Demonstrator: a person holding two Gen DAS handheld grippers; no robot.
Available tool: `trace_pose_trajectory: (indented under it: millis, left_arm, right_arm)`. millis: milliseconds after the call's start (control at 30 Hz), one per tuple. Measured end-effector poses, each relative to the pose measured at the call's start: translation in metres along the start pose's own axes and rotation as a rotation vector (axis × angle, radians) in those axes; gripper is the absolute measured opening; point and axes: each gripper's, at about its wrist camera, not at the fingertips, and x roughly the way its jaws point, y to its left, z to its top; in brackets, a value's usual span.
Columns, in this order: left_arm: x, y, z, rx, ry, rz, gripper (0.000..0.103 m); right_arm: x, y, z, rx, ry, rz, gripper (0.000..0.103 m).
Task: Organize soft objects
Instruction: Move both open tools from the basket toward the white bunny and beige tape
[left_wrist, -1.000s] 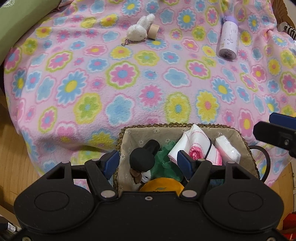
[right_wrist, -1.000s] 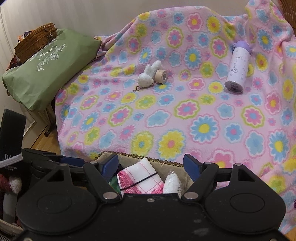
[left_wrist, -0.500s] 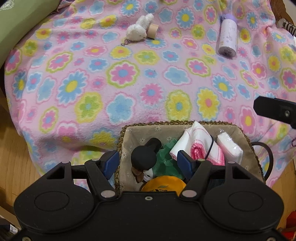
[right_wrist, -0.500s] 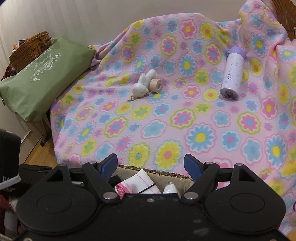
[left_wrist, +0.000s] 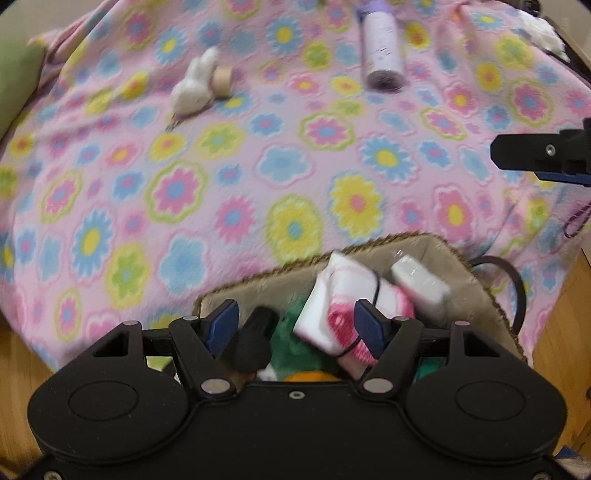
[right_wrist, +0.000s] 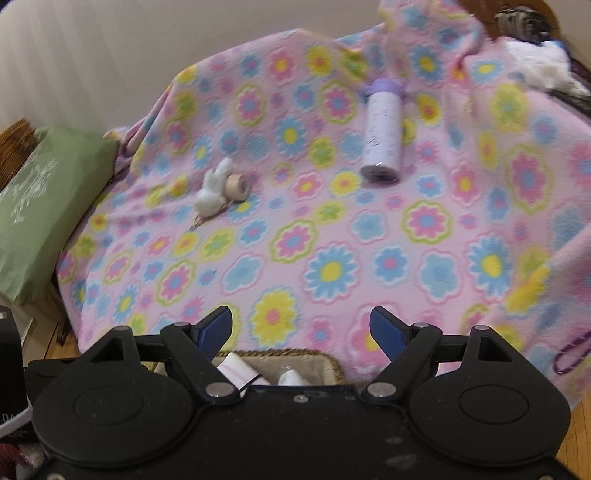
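A small white plush bunny (left_wrist: 194, 86) (right_wrist: 214, 190) lies on the flowered pink blanket (left_wrist: 184, 192), touching a tan tape roll (left_wrist: 222, 79). A lined woven basket (left_wrist: 461, 280) (right_wrist: 317, 360) at the blanket's near edge holds a white-and-pink folded cloth (left_wrist: 343, 295), a wrapped tissue pack (left_wrist: 417, 280), a green plush (left_wrist: 295, 332) and a black-headed toy (left_wrist: 255, 339). My left gripper (left_wrist: 295, 325) hovers open over the basket, pads touching nothing. My right gripper (right_wrist: 301, 325) is above the basket's far rim; its jaws are opening with nothing between them. It also shows at the right edge (left_wrist: 543, 155).
A lilac bottle (left_wrist: 382, 48) (right_wrist: 380, 136) lies on the blanket farther back. A green pillow (right_wrist: 40, 206) sits at the left edge, with a wicker basket (right_wrist: 14, 129) behind it. White fluffy fabric (right_wrist: 535, 62) is at the top right. Wood floor (left_wrist: 561, 332) borders the blanket.
Both views have rolled and shifted forward over the blanket, so the basket sits lower and tilted. The right jaws stand wider apart. The bunny and bottle appear nearer.
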Motion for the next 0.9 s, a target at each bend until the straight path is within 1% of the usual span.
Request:
trace_pose_trajectory:
  millis: [33,100,133,233,467,733,900]
  left_arm:
    - [-0.002,-0.002,0.003,0.016,-0.016,0.003,0.066]
    - [-0.005,-0.005,0.008,0.033,-0.05,0.012,0.073]
    - [-0.006,-0.005,0.01,0.032,-0.069,0.022,0.078]
    - [-0.008,0.0,0.016,0.008,-0.109,0.051,0.078]
    - [0.006,0.022,0.033,-0.084,-0.144,0.09,0.078]
    - [0.036,0.056,0.06,-0.19,-0.199,0.177,0.078]
    - [0.062,0.073,0.081,-0.234,-0.231,0.221,0.078]
  right_arm:
    - [-0.002,-0.002,0.002,0.008,-0.011,-0.004,0.082]
    - [-0.003,-0.005,0.005,0.021,-0.024,-0.009,0.082]
    - [-0.002,-0.006,0.007,0.024,-0.025,-0.011,0.083]
    - [0.003,-0.007,0.011,0.022,-0.02,-0.015,0.083]
    - [0.034,-0.005,0.022,0.007,0.011,-0.001,0.086]
    - [0.085,0.005,0.045,-0.065,0.038,0.009,0.087]
    - [0.124,0.017,0.056,-0.152,0.059,0.002,0.087]
